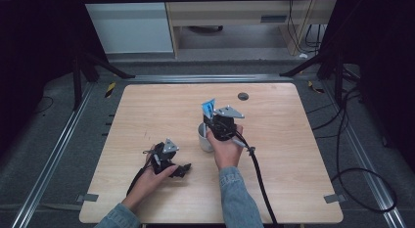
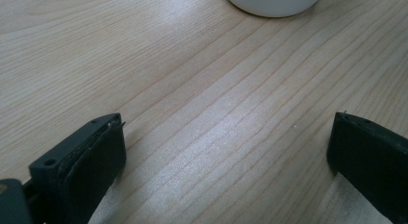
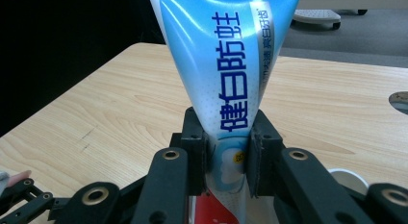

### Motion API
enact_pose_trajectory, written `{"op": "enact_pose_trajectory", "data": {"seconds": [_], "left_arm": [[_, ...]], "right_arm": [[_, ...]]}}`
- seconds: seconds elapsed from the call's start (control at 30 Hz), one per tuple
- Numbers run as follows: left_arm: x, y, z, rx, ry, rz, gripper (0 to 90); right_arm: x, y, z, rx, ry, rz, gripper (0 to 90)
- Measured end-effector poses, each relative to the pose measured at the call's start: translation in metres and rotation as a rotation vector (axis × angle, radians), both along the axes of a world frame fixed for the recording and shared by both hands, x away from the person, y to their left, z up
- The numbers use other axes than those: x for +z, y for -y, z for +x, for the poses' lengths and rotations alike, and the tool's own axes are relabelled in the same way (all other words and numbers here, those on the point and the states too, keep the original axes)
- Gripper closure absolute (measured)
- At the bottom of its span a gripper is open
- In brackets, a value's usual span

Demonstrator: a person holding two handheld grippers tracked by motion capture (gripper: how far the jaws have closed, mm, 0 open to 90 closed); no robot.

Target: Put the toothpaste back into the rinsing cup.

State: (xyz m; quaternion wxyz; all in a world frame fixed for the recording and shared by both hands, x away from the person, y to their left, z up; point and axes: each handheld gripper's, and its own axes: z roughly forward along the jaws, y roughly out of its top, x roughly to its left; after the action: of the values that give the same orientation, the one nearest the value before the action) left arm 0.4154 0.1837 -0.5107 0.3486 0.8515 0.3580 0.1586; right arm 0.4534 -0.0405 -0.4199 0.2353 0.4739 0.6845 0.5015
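A light wooden table (image 1: 147,115) stands on grey floor (image 1: 54,125); behind it, a white cabinet (image 1: 129,27) adjoins a pale wooden desk (image 1: 235,12).

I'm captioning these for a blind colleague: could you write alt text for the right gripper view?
A claw is shut on a blue and white toothpaste tube with blue Chinese lettering, held upright. Behind it lies a light wooden table, and a white cup rim peeks out at lower right.

High overhead, gripper cameras near table (image 1: 147,105)
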Motion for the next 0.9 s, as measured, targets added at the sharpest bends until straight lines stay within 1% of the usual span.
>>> {"op": "enact_pose_trajectory", "data": {"seconds": [0.9], "left_arm": [[0.0000, 0.0000, 0.0000, 0.000, 0.000, 0.000, 0.0]], "right_arm": [[0.0001, 0.0073, 0.0042, -0.006, -0.023, 0.022, 71.2]]}}
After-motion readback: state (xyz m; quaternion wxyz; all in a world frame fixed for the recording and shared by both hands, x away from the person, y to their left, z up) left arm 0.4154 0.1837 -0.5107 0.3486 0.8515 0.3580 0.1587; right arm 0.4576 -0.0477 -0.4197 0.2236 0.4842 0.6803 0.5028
